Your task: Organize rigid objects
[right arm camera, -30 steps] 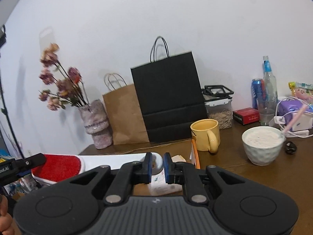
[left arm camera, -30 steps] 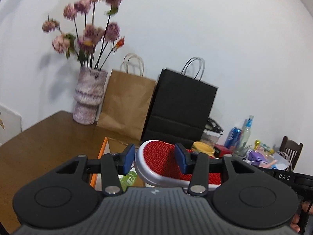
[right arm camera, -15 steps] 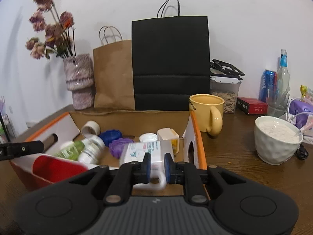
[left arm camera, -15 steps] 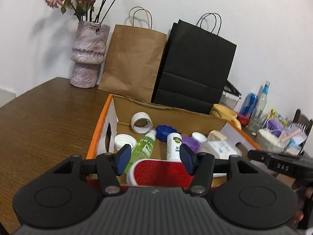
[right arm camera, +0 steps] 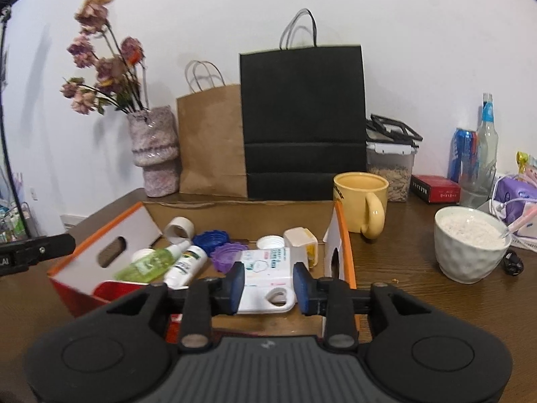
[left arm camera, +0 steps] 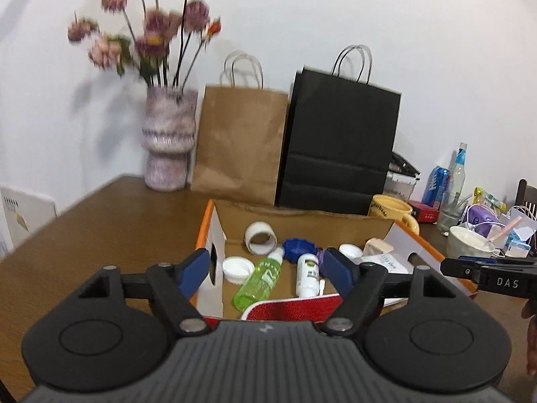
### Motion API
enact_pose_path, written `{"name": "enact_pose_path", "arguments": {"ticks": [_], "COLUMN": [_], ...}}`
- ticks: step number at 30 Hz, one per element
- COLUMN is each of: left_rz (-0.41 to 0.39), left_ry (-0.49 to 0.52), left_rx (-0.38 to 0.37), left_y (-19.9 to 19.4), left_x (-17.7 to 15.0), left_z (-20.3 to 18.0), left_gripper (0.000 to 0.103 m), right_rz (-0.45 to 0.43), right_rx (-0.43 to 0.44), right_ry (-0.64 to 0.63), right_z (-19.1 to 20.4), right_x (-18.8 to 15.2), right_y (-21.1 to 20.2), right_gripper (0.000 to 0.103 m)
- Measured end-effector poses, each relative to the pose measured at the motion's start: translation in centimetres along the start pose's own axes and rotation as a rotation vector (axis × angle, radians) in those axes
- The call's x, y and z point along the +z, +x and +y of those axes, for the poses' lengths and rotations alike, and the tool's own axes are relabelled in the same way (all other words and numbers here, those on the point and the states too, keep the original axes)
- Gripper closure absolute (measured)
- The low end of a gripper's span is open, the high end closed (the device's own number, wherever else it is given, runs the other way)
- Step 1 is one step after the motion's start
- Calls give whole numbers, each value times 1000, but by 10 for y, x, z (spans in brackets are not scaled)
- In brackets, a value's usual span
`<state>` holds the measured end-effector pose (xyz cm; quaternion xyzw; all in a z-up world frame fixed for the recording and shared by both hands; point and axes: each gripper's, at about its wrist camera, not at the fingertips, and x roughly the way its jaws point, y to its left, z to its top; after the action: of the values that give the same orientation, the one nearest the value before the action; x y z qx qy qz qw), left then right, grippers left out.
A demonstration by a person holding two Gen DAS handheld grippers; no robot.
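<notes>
Several bottles (left arm camera: 260, 279), caps (left arm camera: 238, 268), red brush (left arm camera: 295, 309) inside orange box (left arm camera: 208, 231)

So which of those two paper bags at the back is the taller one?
The black bag; its top edge stands well above the brown bag beside it, toward the vase.

Home, dining or living area. Wooden worktop (right arm camera: 419, 288) against a plain white wall (right arm camera: 402, 33). Vase (left arm camera: 169, 141) of dried flowers (left arm camera: 147, 33) as decor, brown bag (left arm camera: 240, 144) and black bag (left arm camera: 340, 144) standing at the wall. Household clutter on the right: yellow mug (right arm camera: 360, 203), bowl (right arm camera: 470, 245) of food with a utensil in it, soda can (right arm camera: 462, 152), clear bottle (right arm camera: 485, 147), lidded food container (right arm camera: 391, 161), red box (right arm camera: 436, 188), cables and small packets. Dining chair (left arm camera: 527, 198) at far right. Cardboard box (right arm camera: 344, 252) holds toiletries, caps and tape.
</notes>
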<state>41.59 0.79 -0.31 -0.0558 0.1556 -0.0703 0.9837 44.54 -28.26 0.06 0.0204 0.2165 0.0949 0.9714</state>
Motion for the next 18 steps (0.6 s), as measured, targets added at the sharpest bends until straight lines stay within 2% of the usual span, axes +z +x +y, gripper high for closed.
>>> {"name": "enact_pose_path", "arguments": {"ticks": [7,11,18], "left_rz": [-122,-156,-197], "left_ry": [69,70,78], "left_rx": [25,33,22], "left_y": [-68,-108,-179], "left_x": [13,13,0], "left_z": [-17,-23,-37], "left_gripper": [20,19,15], "right_rz": [-111,-147,-204], "right_rx": [22,24,25], "right_ry": [-55,-71,-69], "right_z": [22,34,49], "right_x": [14,11,-14], "right_y": [-74,-112,-176], "right_gripper": [46,45,39]}}
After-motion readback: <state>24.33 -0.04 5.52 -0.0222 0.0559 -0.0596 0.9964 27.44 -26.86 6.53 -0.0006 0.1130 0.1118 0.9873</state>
